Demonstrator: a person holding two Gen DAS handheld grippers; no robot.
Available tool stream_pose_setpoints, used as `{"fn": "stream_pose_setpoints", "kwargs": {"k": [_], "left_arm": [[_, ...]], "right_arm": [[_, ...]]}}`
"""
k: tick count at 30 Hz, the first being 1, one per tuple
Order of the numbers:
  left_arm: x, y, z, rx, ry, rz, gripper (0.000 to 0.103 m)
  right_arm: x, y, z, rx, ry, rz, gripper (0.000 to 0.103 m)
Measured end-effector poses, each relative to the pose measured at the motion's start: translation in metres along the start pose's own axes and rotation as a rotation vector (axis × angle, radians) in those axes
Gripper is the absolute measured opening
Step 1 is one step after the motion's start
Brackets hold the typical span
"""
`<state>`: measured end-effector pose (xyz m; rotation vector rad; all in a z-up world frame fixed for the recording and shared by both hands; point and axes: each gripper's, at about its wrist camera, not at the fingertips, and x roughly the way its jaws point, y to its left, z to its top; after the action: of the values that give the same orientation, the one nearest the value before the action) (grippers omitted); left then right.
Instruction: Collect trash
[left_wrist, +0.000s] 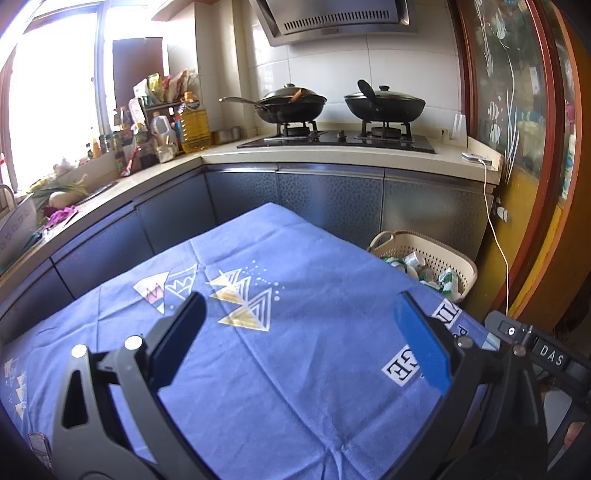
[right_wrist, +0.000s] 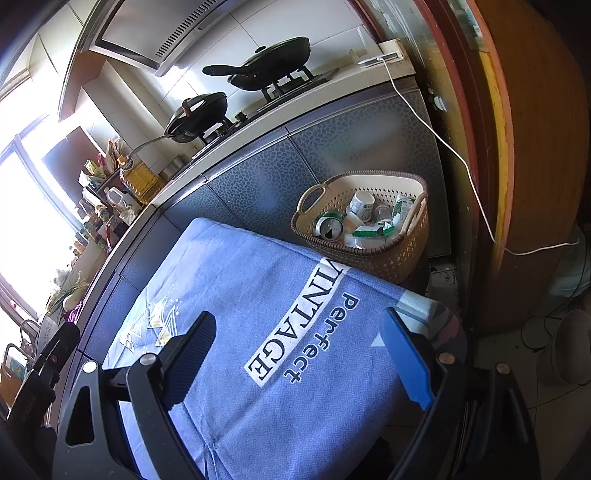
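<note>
A beige perforated basket (right_wrist: 402, 258) stands on the floor past the table's far right corner. It holds trash: a green can (right_wrist: 328, 226), a white cup (right_wrist: 361, 206) and green-white wrappers (right_wrist: 373, 232). The basket also shows in the left wrist view (left_wrist: 448, 258). My left gripper (left_wrist: 299, 332) is open and empty above the blue tablecloth (left_wrist: 295, 369). My right gripper (right_wrist: 299, 354) is open and empty above the cloth's right part (right_wrist: 277, 295), short of the basket.
Grey kitchen cabinets (left_wrist: 332, 199) run behind the table. Two black woks (left_wrist: 291, 105) sit on the stove. Bottles and packets (left_wrist: 166, 122) crowd the left counter. A white cable (right_wrist: 461, 162) hangs near a wooden door (right_wrist: 535, 147).
</note>
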<state>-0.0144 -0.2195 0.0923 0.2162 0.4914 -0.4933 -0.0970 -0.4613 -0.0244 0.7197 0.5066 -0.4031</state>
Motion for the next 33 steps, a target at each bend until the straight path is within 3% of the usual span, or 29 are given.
{"fn": "stream_pose_setpoints", "kwargs": {"k": [33], "left_arm": [[0.006, 0.0049, -0.0093, 0.027, 0.019, -0.035, 0.097]], "right_arm": [[-0.0011, 0.0004, -0.0023, -0.002, 0.004, -0.001, 0.089]]}}
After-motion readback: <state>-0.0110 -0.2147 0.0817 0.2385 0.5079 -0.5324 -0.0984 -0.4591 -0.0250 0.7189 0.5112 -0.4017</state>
